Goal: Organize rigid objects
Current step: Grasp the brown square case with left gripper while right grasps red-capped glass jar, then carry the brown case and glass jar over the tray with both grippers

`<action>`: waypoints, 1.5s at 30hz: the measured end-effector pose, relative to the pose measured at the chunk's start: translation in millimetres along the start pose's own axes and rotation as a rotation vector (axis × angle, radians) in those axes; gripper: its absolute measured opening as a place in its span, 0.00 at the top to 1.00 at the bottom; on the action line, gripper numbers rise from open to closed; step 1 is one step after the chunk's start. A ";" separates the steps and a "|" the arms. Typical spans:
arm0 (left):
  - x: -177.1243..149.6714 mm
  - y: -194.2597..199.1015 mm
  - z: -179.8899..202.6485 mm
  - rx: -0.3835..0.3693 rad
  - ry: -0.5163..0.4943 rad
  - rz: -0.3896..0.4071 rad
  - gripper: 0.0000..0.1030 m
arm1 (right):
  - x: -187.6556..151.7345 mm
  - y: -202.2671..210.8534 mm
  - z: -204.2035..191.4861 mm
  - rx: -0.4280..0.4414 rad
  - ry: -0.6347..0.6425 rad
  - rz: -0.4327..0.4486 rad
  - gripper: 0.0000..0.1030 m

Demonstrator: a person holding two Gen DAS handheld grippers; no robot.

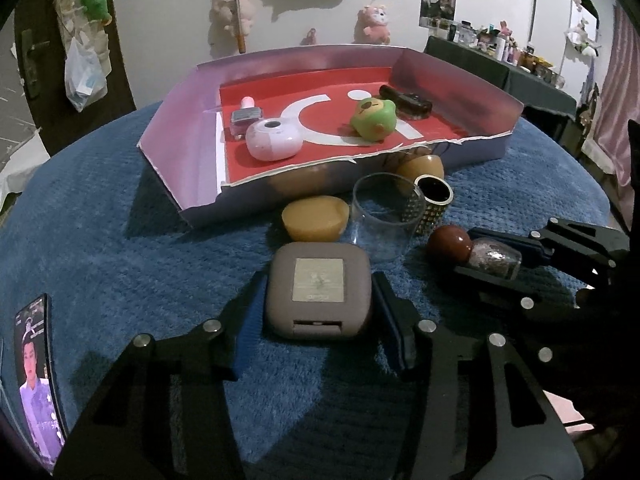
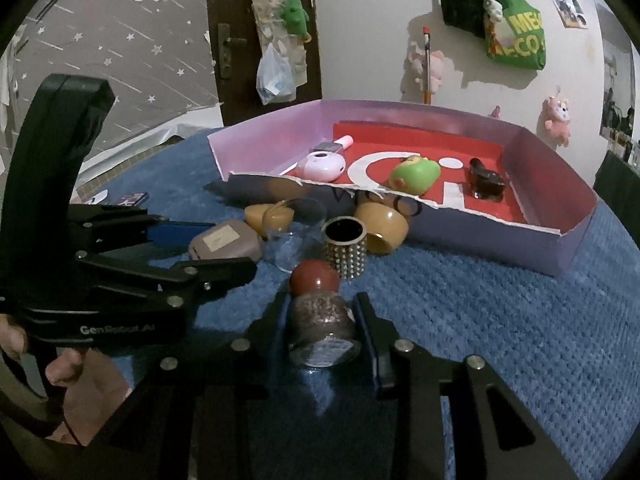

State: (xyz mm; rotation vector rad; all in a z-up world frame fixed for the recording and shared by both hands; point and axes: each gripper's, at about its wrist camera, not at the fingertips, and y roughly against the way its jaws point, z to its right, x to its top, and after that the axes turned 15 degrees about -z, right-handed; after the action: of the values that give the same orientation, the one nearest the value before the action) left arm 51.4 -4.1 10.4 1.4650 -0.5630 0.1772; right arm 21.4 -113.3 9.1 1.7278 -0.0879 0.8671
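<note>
A taupe square case [image 1: 320,292] lies on the blue blanket, and my left gripper [image 1: 320,312] is shut on it, one pad against each side. To the right, my right gripper [image 2: 322,328] is shut on a small glitter bottle [image 2: 322,320] with a round red cap [image 2: 314,278], which lies on its side. The same bottle [image 1: 494,258] shows in the left wrist view between the right gripper's fingers. The case [image 2: 224,240] also shows in the right wrist view, pinched by the left gripper. A hand holds that gripper's handle at the lower left.
A pink-walled box [image 1: 180,120] with a red floor holds a pink round case [image 1: 272,138], a nail polish bottle [image 1: 244,118], a green toy [image 1: 374,118] and a dark bottle [image 1: 408,102]. In front of it stand a clear glass [image 1: 384,216], a studded cuff [image 1: 430,208] and two tan pieces [image 1: 316,218]. A lit phone [image 1: 36,380] lies at the left.
</note>
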 end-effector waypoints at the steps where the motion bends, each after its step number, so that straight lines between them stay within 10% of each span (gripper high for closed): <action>1: -0.2 0.2 0.8 0.004 -0.001 0.000 0.53 | -0.3 0.7 0.5 0.002 -0.003 -0.004 0.67; 45: 8.7 47.1 7.8 -0.087 0.004 0.102 0.53 | 14.7 50.3 27.6 0.159 -0.145 0.050 0.68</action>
State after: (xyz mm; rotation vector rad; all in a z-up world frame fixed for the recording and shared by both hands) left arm 36.0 -8.0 56.2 1.3519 -0.6347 0.2329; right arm 22.0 -149.6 55.9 1.9445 -0.1636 0.8020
